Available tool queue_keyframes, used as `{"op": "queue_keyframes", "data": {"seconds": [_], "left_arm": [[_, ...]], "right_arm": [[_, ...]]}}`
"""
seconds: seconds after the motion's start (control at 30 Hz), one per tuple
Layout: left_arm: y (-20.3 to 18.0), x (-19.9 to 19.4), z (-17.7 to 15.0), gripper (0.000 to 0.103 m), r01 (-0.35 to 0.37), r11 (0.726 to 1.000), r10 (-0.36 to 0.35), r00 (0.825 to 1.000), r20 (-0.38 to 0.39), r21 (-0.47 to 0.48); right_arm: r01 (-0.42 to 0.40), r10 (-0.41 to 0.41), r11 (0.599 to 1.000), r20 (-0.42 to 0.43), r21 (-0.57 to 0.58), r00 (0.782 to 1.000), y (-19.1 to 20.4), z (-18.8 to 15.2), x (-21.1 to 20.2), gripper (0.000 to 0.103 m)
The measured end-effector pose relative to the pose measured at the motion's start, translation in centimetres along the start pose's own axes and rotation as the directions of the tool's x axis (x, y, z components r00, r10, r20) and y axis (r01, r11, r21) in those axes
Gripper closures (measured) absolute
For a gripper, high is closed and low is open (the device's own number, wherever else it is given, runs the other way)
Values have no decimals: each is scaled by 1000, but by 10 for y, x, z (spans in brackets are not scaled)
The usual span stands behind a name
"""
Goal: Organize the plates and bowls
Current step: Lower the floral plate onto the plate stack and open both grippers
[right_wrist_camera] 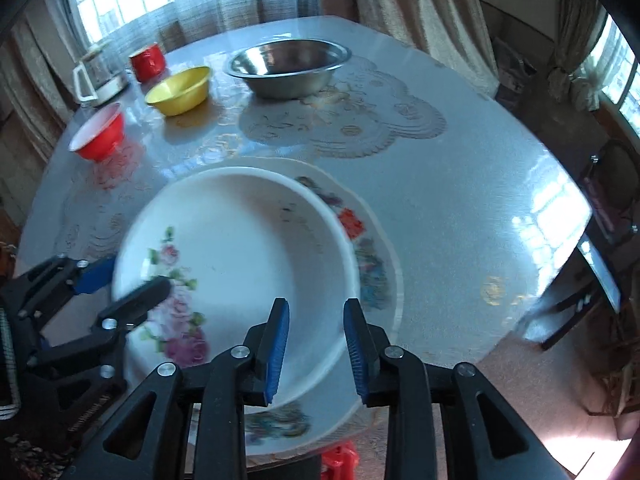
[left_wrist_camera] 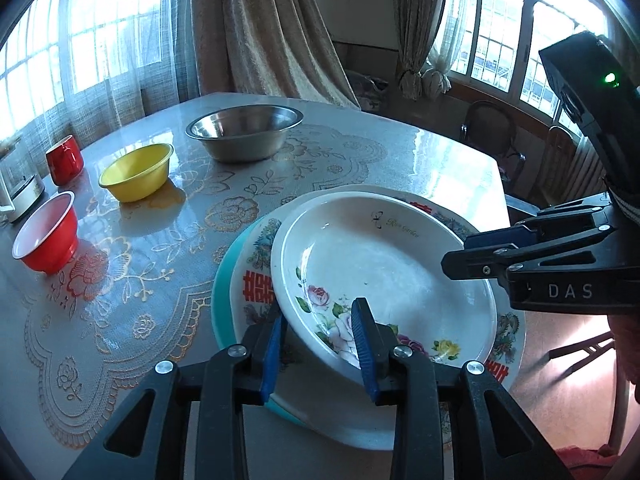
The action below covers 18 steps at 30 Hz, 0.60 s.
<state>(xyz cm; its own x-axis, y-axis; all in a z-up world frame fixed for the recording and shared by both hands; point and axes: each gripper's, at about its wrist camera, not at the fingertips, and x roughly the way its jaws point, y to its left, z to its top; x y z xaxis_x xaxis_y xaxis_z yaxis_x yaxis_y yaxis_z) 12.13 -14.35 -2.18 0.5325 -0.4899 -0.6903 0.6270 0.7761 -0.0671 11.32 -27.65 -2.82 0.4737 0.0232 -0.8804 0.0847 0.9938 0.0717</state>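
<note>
A white floral plate (left_wrist_camera: 392, 264) lies on top of a larger plate with red characters (left_wrist_camera: 256, 280), which rests on a teal plate (left_wrist_camera: 222, 300). My left gripper (left_wrist_camera: 318, 308) straddles the white plate's near-left rim, one finger inside and one outside. Its pads stand apart from the rim, so it is open. My right gripper (right_wrist_camera: 316, 304) straddles the rim of the white floral plate (right_wrist_camera: 240, 248) on the opposite side, with a gap between its pads. From the left wrist view the right gripper (left_wrist_camera: 456, 254) sits at the plate's right edge.
Farther back on the table stand a steel bowl (left_wrist_camera: 244, 132), a yellow bowl (left_wrist_camera: 136, 172), a red bowl (left_wrist_camera: 46, 236) and a red mug (left_wrist_camera: 64, 160), with a white kettle (left_wrist_camera: 20, 192) at the left edge. The plate stack lies near the table's edge (right_wrist_camera: 520, 320). Chairs stand beyond it.
</note>
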Motion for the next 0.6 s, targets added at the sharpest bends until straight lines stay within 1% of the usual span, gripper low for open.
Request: {"op": "queue_keyframes", "data": {"seconds": [0.1,0.2,0.33,0.47,0.53,0.6], "left_arm": [[0,0,0,70,1,1000,-1,1000,2,11],[0,-1,0,70,1,1000,-1,1000,4,16],[7,-2,2,69,29,1000,-29,1000,-3,-5],[16,-10,5,69,-9,1000,9,999,36,-20],[25,-14,7,69,-2,999,4,999,48,-46],[35,-15,8,69,-13,996,18,998,56,-89]], "right_arm": [[10,-10,1000,24,-3,1000,4,0,-3,73],[-23,22,999,17,36,1000,-1,-1,1,74],[-50,49,998,18,47,999,0,-4,2,74],[-75,75,996,19,50,997,-1,-4,3,75],[-61,60,997,14,51,998,-1,-4,5,76],[-75,75,996,12,51,997,-1,-5,5,75]]}}
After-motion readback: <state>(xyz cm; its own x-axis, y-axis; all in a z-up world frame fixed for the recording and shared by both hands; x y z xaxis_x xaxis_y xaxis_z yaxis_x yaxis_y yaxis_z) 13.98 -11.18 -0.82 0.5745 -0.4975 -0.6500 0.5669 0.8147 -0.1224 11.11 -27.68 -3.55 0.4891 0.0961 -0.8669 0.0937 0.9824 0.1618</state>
